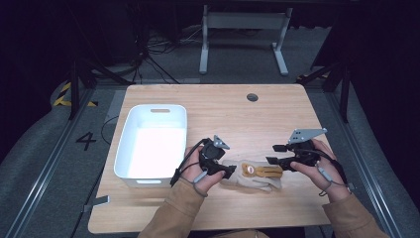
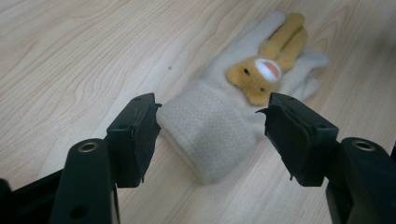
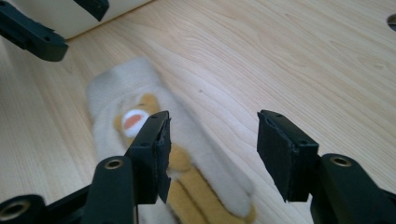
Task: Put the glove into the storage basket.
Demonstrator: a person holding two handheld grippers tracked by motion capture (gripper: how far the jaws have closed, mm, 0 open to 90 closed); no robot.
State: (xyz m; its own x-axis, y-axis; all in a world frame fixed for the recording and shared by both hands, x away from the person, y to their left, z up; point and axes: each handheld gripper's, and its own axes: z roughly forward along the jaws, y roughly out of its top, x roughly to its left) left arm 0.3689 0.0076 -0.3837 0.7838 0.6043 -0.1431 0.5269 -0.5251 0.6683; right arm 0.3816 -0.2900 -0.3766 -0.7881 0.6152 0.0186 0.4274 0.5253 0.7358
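The pale wooden counter (image 1: 277, 114) with rounded corners stood on a grey carpeted floor, its grain running lengthwise. Near its far edge sat a small round dark cable hole (image 1: 252, 97). On its left half rested a white rectangular plastic tub (image 1: 126, 139) with a handle slot. Just beside the tub, toward the near edge, lay a cream fleece glove (image 1: 252, 174) — flat, a tan animal figure on its back.
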